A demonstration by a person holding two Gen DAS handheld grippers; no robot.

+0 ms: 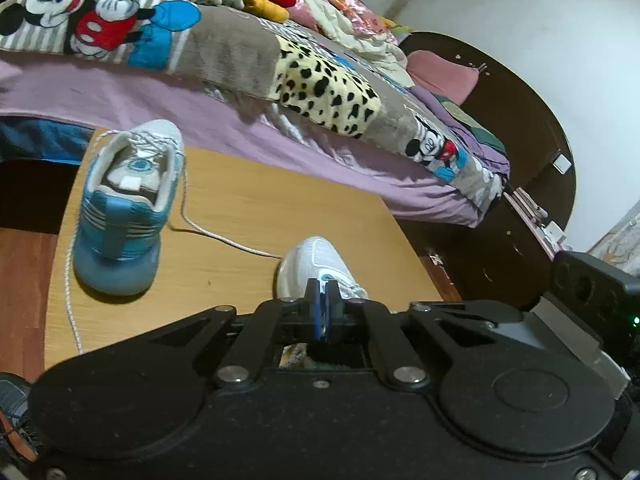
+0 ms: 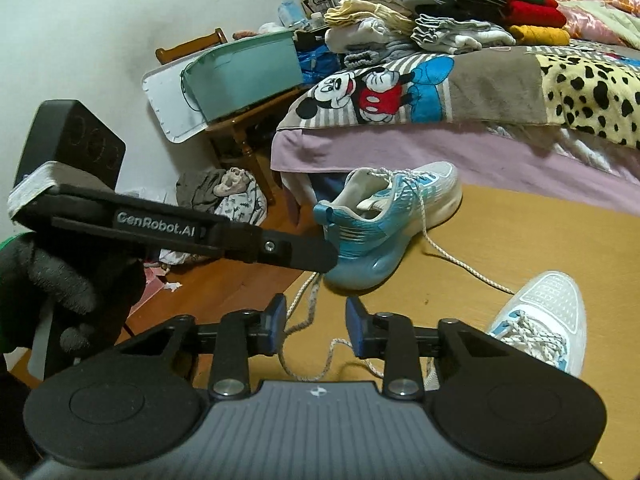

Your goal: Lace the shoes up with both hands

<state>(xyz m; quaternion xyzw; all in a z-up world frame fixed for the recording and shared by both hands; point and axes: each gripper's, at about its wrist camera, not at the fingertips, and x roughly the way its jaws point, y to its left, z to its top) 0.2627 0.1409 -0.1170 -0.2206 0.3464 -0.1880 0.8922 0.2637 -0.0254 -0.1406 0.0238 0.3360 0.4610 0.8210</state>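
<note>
Between right tool (image 2: 316, 322) fingers: loose shoelace (image 2: 304, 300).

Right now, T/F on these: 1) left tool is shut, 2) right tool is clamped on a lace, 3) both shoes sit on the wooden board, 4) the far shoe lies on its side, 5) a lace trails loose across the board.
1) Left tool is shut. True: its pads meet.
2) Right tool is clamped on a lace. False: its pads stand apart; the lace runs between them, ungripped.
3) Both shoes sit on the board. True.
4) The far shoe lies on its side. False: it stands upright on its sole.
5) A lace trails loose across the board. True: it runs from the far shoe toward the near shoe.
</note>
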